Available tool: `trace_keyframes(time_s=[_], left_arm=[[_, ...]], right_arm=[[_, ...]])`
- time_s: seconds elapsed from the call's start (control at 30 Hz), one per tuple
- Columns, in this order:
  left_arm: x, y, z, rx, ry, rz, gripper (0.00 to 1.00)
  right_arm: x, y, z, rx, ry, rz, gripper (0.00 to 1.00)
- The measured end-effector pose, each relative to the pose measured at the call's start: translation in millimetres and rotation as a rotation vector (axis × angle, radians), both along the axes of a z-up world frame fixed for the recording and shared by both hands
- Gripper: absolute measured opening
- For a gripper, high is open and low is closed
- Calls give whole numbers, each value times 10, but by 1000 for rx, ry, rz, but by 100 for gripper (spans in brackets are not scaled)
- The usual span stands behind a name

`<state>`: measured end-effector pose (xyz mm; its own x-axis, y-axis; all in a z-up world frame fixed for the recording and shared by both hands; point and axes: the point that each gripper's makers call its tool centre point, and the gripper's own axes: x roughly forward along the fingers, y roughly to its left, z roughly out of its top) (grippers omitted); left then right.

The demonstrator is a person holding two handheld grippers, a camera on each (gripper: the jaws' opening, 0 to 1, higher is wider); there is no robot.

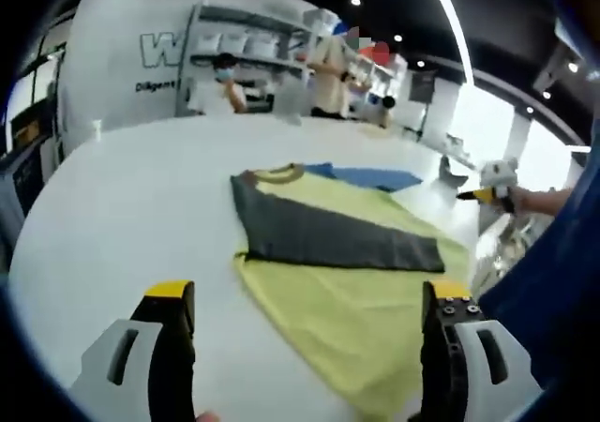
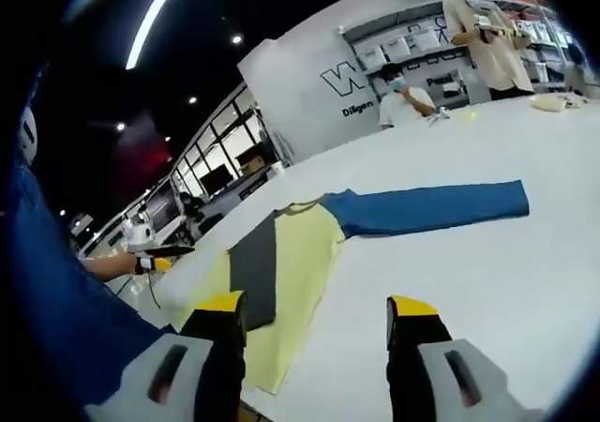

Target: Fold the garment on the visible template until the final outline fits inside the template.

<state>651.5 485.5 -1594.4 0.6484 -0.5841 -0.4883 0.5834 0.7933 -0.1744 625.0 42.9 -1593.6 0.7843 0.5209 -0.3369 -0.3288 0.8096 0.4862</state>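
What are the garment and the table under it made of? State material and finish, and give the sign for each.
Garment: seems a soft knit fabric, matte, in yellow, dark grey and blue; it lies limp with a folded-over grey sleeve and the blue sleeve stretched flat.
Table: a hard, smooth white top, perhaps laminate; it shows even colour with faint sheen and no grain. The exact material is unclear.

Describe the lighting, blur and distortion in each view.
Left gripper view: fisheye bends the white table into a curve; ceiling strip light glares; the shirt is softly blurred. Right gripper view: the blue sleeve reads fairly sharp, the wall tilts strongly, and the ceiling stays dark apart from spot lights.
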Motion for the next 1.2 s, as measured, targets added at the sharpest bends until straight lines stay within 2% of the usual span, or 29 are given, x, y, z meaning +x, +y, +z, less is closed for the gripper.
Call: trace_keyframes(time_s=[0.03,0.07,0.1,0.17,0.23,0.27,0.3,0.37,0.43,0.47,0.5,0.53,0.67,0.73,0.77,0.9,0.93,1.07,1.2], left_arm=[[-5,13,12,0,4,5,99],[-32,10,55,0,2,9,99],[-40,17,71,3,-1,16,99],[-55,15,82,8,2,24,98],[-42,52,71,26,-4,39,97],[-48,61,72,33,-11,42,96],[-47,80,80,47,-28,51,94],[-38,126,72,45,-20,67,94],[-62,101,112,25,-19,83,94],[-70,90,127,23,-20,87,94],[-71,86,125,25,-17,93,94],[-66,91,120,27,-15,95,94],[-86,85,77,51,-5,104,94],[-102,56,69,54,0,104,94],[-106,36,70,59,0,105,94],[-104,5,91,67,-1,114,93],[-108,-55,107,67,-3,118,93],[-116,-81,125,72,-8,126,92],[-136,-78,117,73,-5,141,92]], right_arm=[[105,-109,-11,12,6,-47,61],[157,-191,-63,13,41,-81,62],[256,-375,-136,12,80,-122,63],[393,-471,-66,39,60,-173,62],[507,-664,-149,90,120,-250,63],[530,-690,-153,101,123,-257,63],[599,-726,-142,172,138,-288,62],[730,-856,-166,312,180,-344,60],[812,-915,-147,380,181,-380,61],[844,-957,-170,416,202,-407,63],[888,-1013,-204,463,227,-442,64],[906,-1039,-212,473,228,-455,66],[1051,-1275,-317,608,264,-583,67],[1115,-1368,-330,674,258,-626,67],[1142,-1401,-341,699,261,-636,67],[1191,-1474,-412,713,277,-654,63],[1221,-1505,-420,726,272,-660,62],[1340,-1588,-421,816,253,-695,62],[1449,-1677,-476,838,242,-707,58]])
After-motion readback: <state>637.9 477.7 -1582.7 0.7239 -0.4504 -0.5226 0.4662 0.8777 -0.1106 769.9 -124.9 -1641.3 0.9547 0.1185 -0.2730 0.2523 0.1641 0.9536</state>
